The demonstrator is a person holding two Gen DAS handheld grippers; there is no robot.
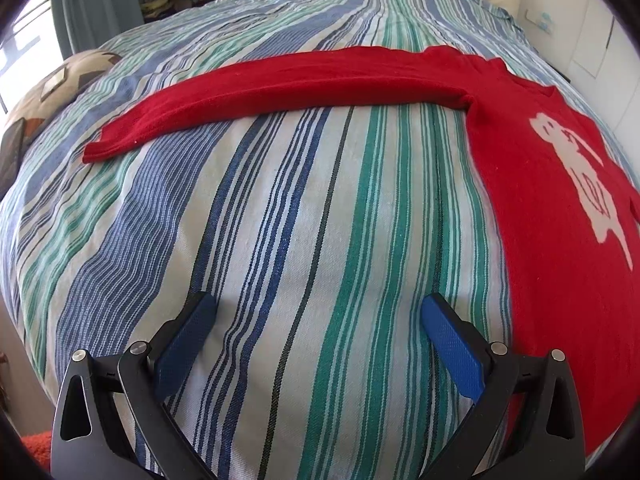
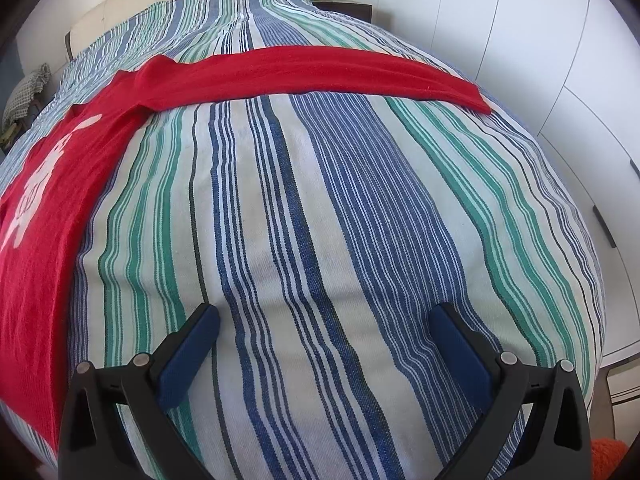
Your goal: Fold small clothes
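Sweater (image 1: 532, 184) lies spread flat for folding, sleeves ahead of your left gripper (image 1: 318, 312) and right gripper (image 2: 324, 320), both released, empty.

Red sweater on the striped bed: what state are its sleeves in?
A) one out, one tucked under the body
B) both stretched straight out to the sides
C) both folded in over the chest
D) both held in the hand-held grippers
B: the red sweater lies flat on the striped bedspread, one sleeve reaching out in the left wrist view, the other sleeve in the right.
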